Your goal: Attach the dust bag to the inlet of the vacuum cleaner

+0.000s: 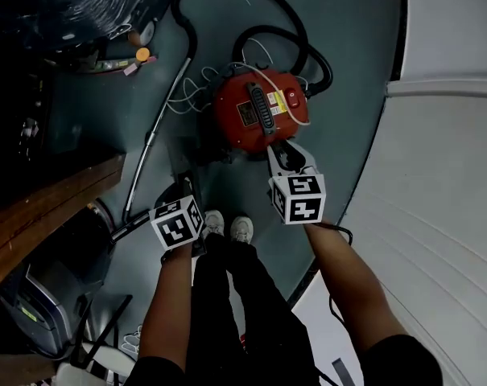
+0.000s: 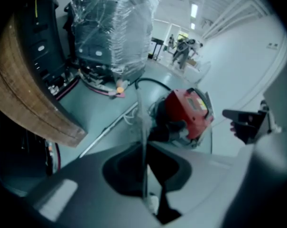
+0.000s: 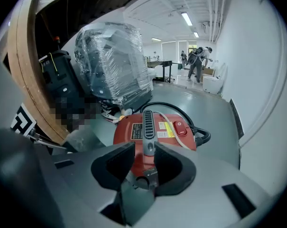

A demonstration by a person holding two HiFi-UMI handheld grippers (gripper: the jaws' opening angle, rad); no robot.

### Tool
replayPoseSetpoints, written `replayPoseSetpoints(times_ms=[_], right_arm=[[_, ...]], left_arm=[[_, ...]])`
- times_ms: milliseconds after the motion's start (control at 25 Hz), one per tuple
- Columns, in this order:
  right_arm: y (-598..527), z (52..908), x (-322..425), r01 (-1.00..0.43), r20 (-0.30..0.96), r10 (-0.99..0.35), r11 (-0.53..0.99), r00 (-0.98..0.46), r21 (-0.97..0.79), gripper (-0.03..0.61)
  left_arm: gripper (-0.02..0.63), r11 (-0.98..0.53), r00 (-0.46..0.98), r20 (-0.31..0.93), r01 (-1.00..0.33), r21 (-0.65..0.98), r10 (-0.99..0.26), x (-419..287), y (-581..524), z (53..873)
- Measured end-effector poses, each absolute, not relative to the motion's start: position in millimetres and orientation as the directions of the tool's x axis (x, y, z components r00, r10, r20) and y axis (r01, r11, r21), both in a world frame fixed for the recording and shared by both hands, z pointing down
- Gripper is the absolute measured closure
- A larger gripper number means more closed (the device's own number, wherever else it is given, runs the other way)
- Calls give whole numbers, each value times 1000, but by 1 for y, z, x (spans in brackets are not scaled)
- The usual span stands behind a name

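The red vacuum cleaner (image 1: 255, 111) lies on the dark floor, its black handle and red switch facing up. My right gripper (image 1: 287, 158) hovers at its near edge with jaws open and nothing between them. Through that gap (image 3: 144, 151) I see the handle and a dark round opening (image 3: 140, 181) on the vacuum's near face (image 3: 155, 125). My left gripper (image 1: 185, 190), left of the vacuum, is shut on the grey dust bag (image 1: 181, 166). In the left gripper view the bag (image 2: 142, 122) shows only as a thin edge rising from the closed jaws (image 2: 144, 148). Its grey body (image 3: 81, 139) appears at the right gripper view's left.
A black hose (image 1: 299, 43) loops behind the vacuum and a metal wand (image 1: 150, 143) lies to its left. A wooden tabletop edge (image 1: 50, 199) is near left, a plastic-wrapped machine (image 2: 112, 27) beyond. My shoes (image 1: 227, 227) stand between the grippers. White flooring (image 1: 436, 175) lies right.
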State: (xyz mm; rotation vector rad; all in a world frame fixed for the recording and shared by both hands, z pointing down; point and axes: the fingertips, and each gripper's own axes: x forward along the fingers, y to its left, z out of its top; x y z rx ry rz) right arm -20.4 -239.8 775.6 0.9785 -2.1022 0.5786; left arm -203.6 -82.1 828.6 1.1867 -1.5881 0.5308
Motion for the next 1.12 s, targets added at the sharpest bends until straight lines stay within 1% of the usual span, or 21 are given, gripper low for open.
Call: replayPoseSetpoints(times_ms=[200, 280, 360, 480, 560, 920, 1120], right_arm=[[-271, 803, -36, -819, 790, -468, 570, -396, -73, 451], [-276, 815, -41, -822, 813, -461, 569, -355, -37, 434], [-277, 826, -42, -824, 835, -456, 566, -308, 6, 434], [-280, 829, -40, -823, 832, -488, 564, -264, 70, 431], [-279, 829, -40, -814, 828, -499, 573, -254, 95, 433], [-276, 830, -41, -773, 856, -457, 624, -242, 114, 431], [-277, 832, -42, -754, 871, -428, 648, -244, 107, 431]], left_arm=[[592, 424, 36, 911, -877, 226, -411, -207, -81, 853], [592, 441, 39, 917, -868, 228, -398, -210, -77, 861], [592, 444, 39, 919, -867, 227, -393, -210, -76, 865], [592, 436, 38, 914, -870, 230, -404, -211, -80, 867], [592, 436, 36, 911, -870, 231, -412, -212, -83, 868], [592, 448, 31, 899, -859, 247, -437, -213, -99, 871], [592, 522, 40, 876, -790, 323, -482, -215, -109, 875]])
